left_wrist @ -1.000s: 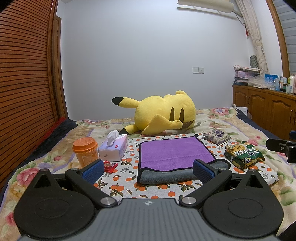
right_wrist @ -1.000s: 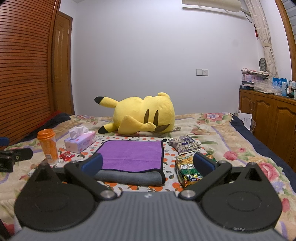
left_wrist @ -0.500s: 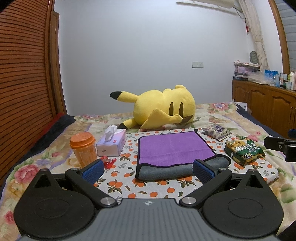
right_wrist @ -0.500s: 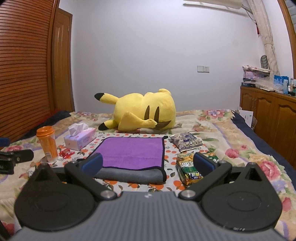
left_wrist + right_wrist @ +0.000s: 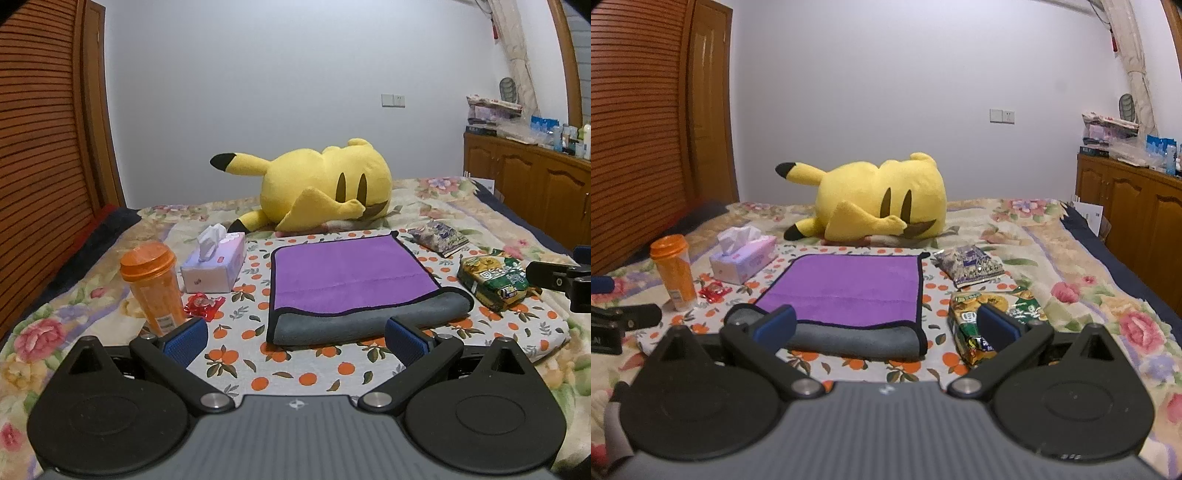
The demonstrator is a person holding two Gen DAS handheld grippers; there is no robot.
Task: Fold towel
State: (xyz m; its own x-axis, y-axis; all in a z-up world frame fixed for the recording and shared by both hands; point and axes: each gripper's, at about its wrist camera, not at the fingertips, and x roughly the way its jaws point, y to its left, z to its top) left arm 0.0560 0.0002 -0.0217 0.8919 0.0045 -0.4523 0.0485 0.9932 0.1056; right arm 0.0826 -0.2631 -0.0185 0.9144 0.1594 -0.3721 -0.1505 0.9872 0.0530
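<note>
A purple towel (image 5: 347, 269) with a grey underside and black trim lies folded on the orange-print cloth (image 5: 295, 369) on the bed; its grey fold faces me. The same towel (image 5: 849, 284) shows in the right wrist view. My left gripper (image 5: 295, 338) hovers open just short of the towel's near edge, nothing between its blue pads. My right gripper (image 5: 886, 326) is open too, level with the towel's near right corner, its left pad over the grey fold. Each gripper shows at the edge of the other's view.
A yellow plush toy (image 5: 321, 192) lies behind the towel. Left of the towel stand an orange cup (image 5: 153, 284), a tissue box (image 5: 216, 266) and a red wrapper (image 5: 201, 304). Two snack packets (image 5: 493, 280) (image 5: 439, 238) lie to the right. Wooden cabinets (image 5: 532, 192) line the right wall.
Both cameras have tilted and sunk slightly, so the bed and towel sit lower in view. The towel has not moved, and both grippers have stayed open.
</note>
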